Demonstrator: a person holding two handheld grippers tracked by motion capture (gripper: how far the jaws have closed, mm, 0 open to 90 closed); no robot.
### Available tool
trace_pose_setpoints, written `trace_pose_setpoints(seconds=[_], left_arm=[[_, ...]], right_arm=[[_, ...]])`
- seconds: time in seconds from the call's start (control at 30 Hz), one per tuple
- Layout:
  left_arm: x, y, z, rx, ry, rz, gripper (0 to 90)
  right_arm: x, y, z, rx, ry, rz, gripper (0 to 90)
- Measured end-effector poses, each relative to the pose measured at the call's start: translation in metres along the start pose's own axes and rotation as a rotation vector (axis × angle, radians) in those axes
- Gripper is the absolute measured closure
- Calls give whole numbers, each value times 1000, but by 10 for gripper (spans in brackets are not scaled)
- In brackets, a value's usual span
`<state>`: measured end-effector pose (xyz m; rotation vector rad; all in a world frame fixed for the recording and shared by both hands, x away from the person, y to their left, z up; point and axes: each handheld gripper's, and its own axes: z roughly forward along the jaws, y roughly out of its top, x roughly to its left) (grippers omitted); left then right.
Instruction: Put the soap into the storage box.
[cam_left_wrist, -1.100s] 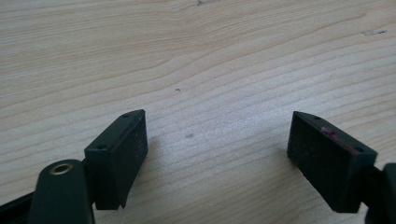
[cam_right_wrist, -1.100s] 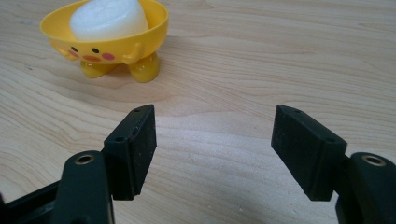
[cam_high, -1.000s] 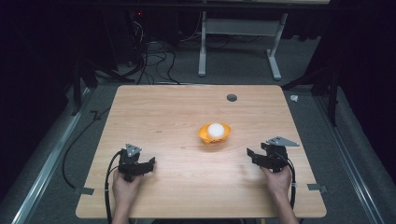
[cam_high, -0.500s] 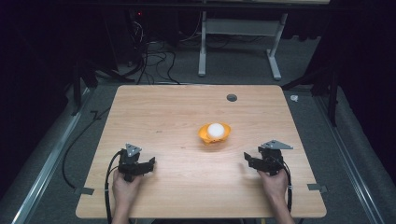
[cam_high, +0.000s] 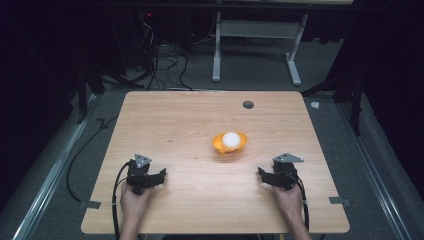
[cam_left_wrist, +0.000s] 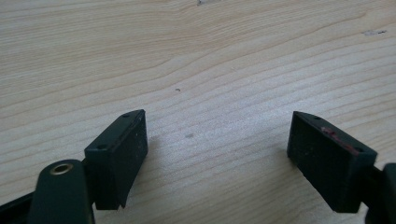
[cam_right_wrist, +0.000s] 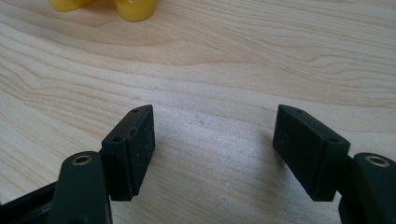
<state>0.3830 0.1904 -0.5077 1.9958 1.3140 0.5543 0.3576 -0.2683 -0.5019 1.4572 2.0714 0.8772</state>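
Broadly: wooden table (cam_high: 200, 125), bare but for one orange bowl (cam_high: 230, 145) a little right of centre, white ball (cam_high: 231, 139) seated in it. Round grommet hole (cam_high: 248, 104) farther back, toward 12 o'clock from the bowl.

Key relation: bowl at roughly 10 to 11 o'clock from the right gripper (cam_high: 264, 175), near; at about 2 o'clock from the left gripper (cam_high: 159, 176), well apart. Right hand (cam_high: 289, 200) clearly the nearer. No long axis to speak of: round bowl, round ball, so approach angle probably free; rim or ball both plausible grasp points.

Fingers: right pair parted, jaws just been opening, nothing between them but bare wood in the right gripper view. Left pair likewise spread wide and empty in the left gripper view. Both grippers low over the near edge of the table, each held from below by a hand.

View differences: high view gives the whole layout and the ball in the bowl. Right gripper view catches a yellow-orange scrap of the bowl (cam_right_wrist: 116, 7) at its top edge, about 11 o'clock from its fingers (cam_right_wrist: 135, 149), ball cut off. Left gripper view: wood grain, left fingers (cam_left_wrist: 122, 154).
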Motion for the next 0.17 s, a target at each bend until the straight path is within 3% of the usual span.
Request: trace_pose_setpoints(seconds=[0.17], left_arm=[[0, 0, 0, 0, 0, 0, 207]], right_arm=[[0, 1, 1, 2, -3, -7, 291]])
